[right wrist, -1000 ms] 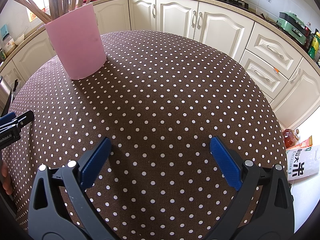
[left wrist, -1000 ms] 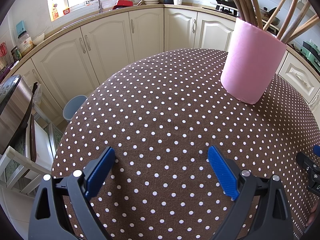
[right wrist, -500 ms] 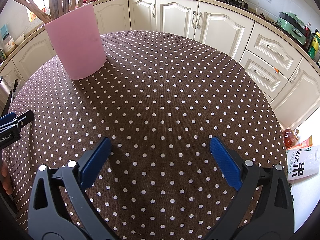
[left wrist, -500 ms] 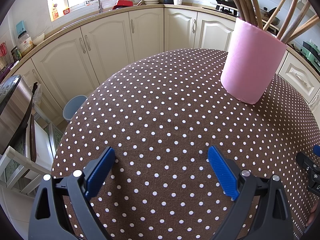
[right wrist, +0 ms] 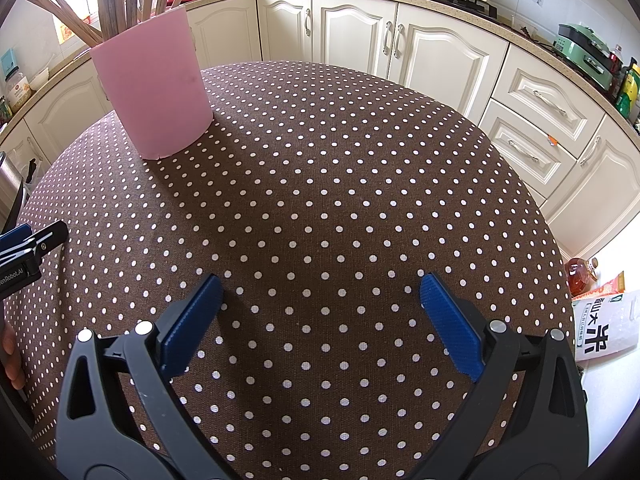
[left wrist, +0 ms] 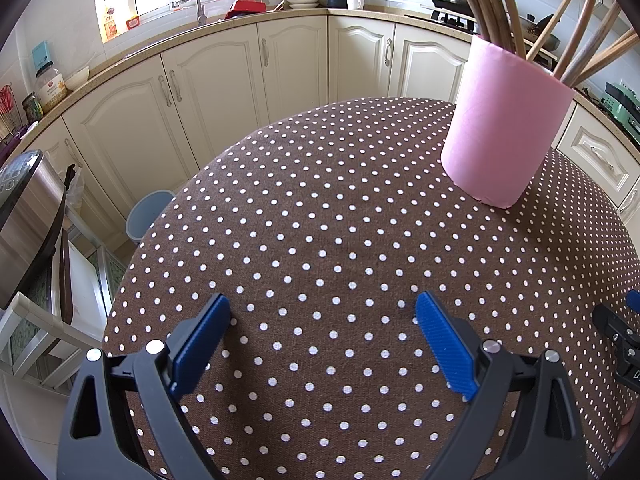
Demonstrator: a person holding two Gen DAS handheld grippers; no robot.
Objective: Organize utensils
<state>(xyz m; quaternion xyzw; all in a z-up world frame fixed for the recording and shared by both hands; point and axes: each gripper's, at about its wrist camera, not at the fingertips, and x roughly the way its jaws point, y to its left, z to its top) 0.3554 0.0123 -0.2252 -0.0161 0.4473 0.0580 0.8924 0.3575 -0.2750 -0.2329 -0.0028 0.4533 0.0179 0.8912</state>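
Nothing has moved since the earlier frames: holder, utensils and both tools sit exactly as they did. All the wooden utensils point(left wrist: 500, 4) stand bunched in the pink holder point(left wrist: 504, 120), upright at the far side of the polka-dot surface point(left wrist: 320, 220), fanning outward above its rim. No loose utensil shows anywhere on the cloth, so the sorting looks finished or close to it.

Both tools rest low at the near edge, well apart from the holder. The left hand-held gripper point(left wrist: 322, 336) has its jaws spread wide and empty; the right hand-held gripper point(right wrist: 320, 316) is likewise spread and holds nothing.

The risk lies in the holder itself. It looks light and top-heavy with long handles leaning out, so a careless reach or a snagged handle could tip it. Tugging the cloth would do the same.
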